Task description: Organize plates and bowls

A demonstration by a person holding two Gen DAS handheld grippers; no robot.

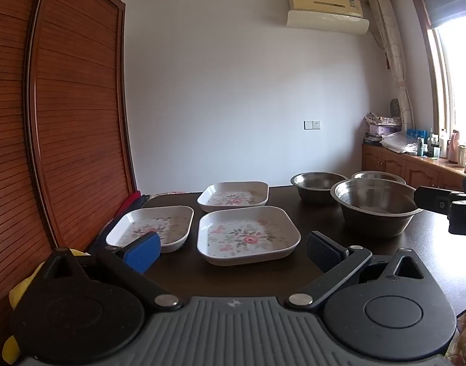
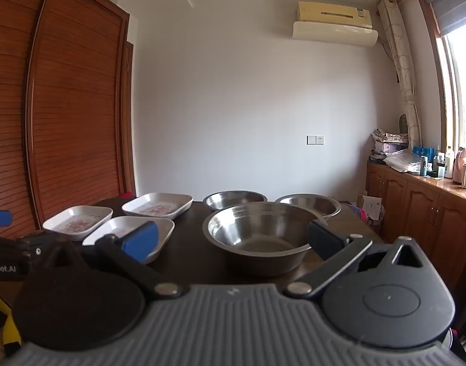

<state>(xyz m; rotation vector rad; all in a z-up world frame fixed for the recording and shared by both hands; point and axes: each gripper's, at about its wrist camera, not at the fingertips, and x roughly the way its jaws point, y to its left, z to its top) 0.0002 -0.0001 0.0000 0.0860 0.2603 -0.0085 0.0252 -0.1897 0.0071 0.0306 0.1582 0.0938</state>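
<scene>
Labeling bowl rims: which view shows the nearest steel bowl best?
Right wrist: the nearest steel bowl sits centred, interior visible, framed by the open right gripper. Left wrist shows it off to the right, rim partly hidden.

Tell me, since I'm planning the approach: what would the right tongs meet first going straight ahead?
Probably the nearest steel bowl: it sits right between the open right tongs, close ahead on the table. Depth is unclear.

The right gripper (image 2: 233, 241) has its jaws wide apart, with nothing held. Just past it on the dark brown table (image 2: 190, 262) sits a big shiny metal bowl (image 2: 257, 238). Two more metal bowls (image 2: 234, 199) (image 2: 309, 206) sit behind the big bowl. Three white square plates with pink flowers (image 2: 77, 222) (image 2: 157, 205) (image 2: 126, 233) lie to the left of the big bowl.
</scene>
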